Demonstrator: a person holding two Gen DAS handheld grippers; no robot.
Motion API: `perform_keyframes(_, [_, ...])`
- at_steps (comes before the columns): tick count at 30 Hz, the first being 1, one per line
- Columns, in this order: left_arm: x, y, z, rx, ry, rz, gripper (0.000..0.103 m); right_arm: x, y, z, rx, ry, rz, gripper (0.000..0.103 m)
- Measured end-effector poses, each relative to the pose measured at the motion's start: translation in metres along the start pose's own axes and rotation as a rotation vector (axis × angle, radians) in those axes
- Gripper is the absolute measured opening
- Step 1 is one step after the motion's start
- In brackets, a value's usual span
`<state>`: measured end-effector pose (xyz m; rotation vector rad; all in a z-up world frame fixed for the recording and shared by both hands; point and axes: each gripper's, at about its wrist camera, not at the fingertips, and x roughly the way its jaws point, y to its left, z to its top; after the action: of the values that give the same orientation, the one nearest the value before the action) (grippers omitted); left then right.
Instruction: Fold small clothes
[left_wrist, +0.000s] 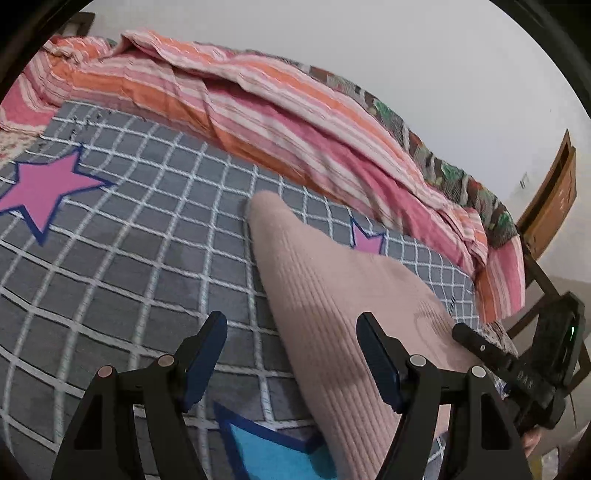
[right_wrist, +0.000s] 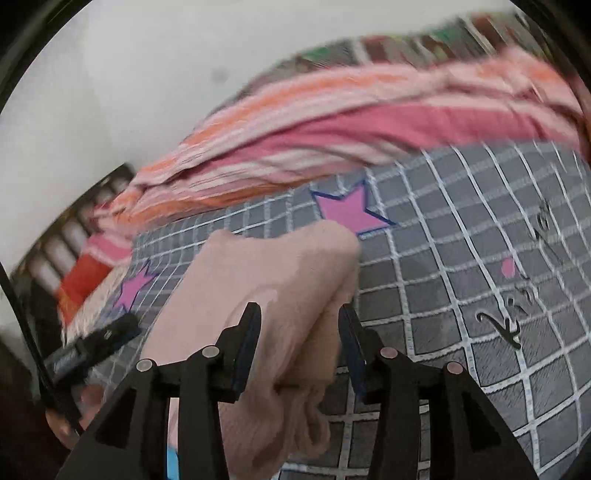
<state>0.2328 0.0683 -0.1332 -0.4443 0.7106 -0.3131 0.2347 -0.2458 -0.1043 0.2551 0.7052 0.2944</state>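
Note:
A pale pink ribbed garment (left_wrist: 332, 295) lies stretched across the grey checked bedsheet (left_wrist: 129, 240). My left gripper (left_wrist: 291, 325) hovers open over its near edge, one finger above the sheet and the other above the knit, neither pad touching cloth. In the right wrist view the same garment (right_wrist: 266, 273) is bunched up between the fingers of my right gripper (right_wrist: 300, 314), which is shut on a thick fold; loose cloth hangs below the jaws. The right gripper (left_wrist: 491, 350) also shows at the garment's far end in the left wrist view, and the left gripper's finger (right_wrist: 92, 343) shows at the left of the right wrist view.
A pink and orange striped quilt (left_wrist: 258, 110) is heaped along the far side of the bed against a pale wall. The sheet has pink stars (left_wrist: 44, 188) and a blue star (left_wrist: 266, 446). A wooden bed end (left_wrist: 554, 199) stands at the right.

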Motion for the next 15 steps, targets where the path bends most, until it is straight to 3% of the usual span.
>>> perform_keyframes(2, [-0.001, -0.003, -0.005, 0.010, 0.013, -0.015, 0.071, -0.002, -0.002, -0.011, -0.015, -0.024, 0.027, 0.043])
perform_keyframes(5, [-0.003, -0.009, -0.015, 0.044, 0.034, -0.023, 0.071, 0.002, -0.007, -0.017, 0.002, 0.024, 0.039, 0.043])
perform_keyframes(10, [-0.014, -0.019, -0.033, 0.137, 0.069, -0.045, 0.071, -0.014, -0.012, -0.020, 0.038, -0.020, 0.090, 0.043])
perform_keyframes(15, [-0.022, -0.029, -0.055, 0.220, 0.114, -0.079, 0.071, -0.016, -0.015, -0.023, 0.029, -0.012, 0.086, 0.043])
